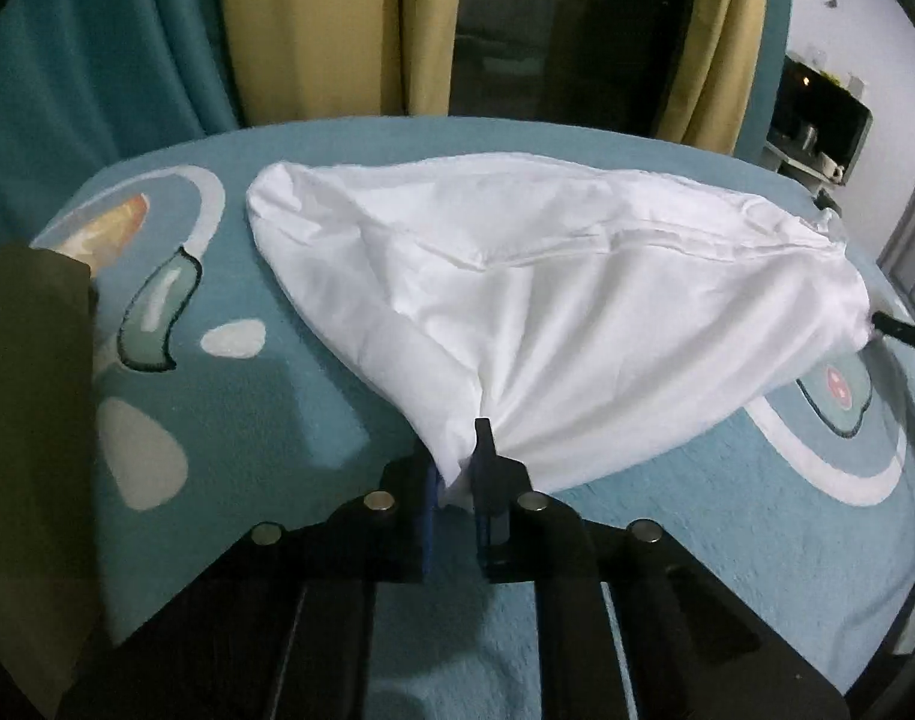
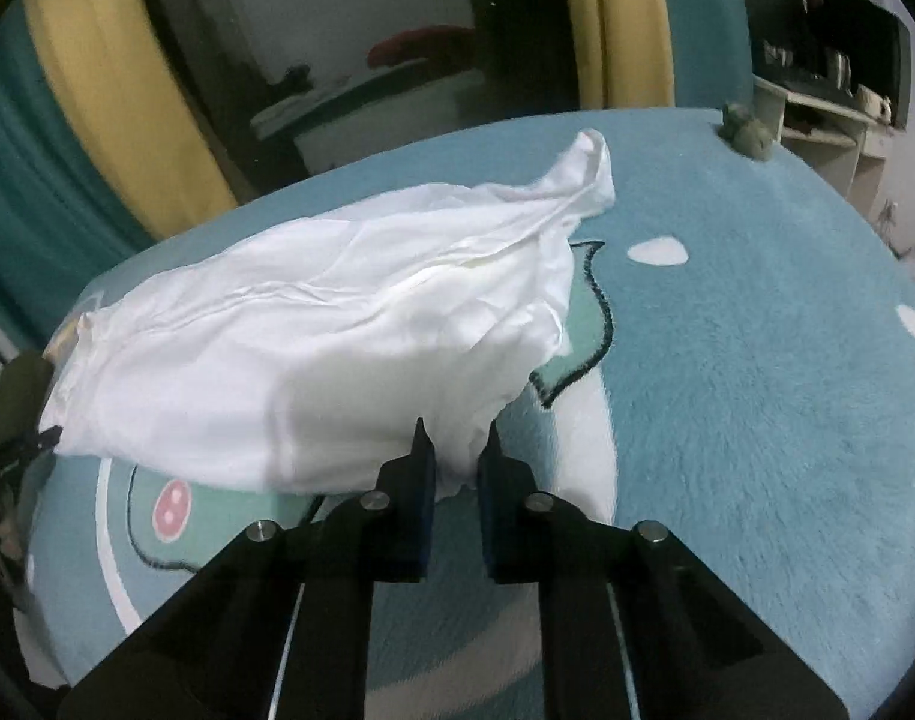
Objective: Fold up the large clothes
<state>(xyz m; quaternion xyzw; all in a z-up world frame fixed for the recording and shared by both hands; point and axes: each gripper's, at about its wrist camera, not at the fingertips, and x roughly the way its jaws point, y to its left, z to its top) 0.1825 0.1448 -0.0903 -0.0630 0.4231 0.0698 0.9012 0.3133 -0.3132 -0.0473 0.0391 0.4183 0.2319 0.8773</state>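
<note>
A white garment [image 1: 553,300] hangs stretched between both grippers, sagging onto the teal plush blanket [image 1: 265,396] ahead of them. The left gripper [image 1: 463,468] pinches one bunched corner; the right gripper [image 2: 456,456] clamps the opposite edge. Yellow curtains [image 1: 313,24] hang beyond.

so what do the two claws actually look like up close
Both match: the left claw and right claw have black pointed fingers with dark blue inner pads, on black angular frames studded with round silver bolts. An olive-green sleeve shows beside the left one.
</note>
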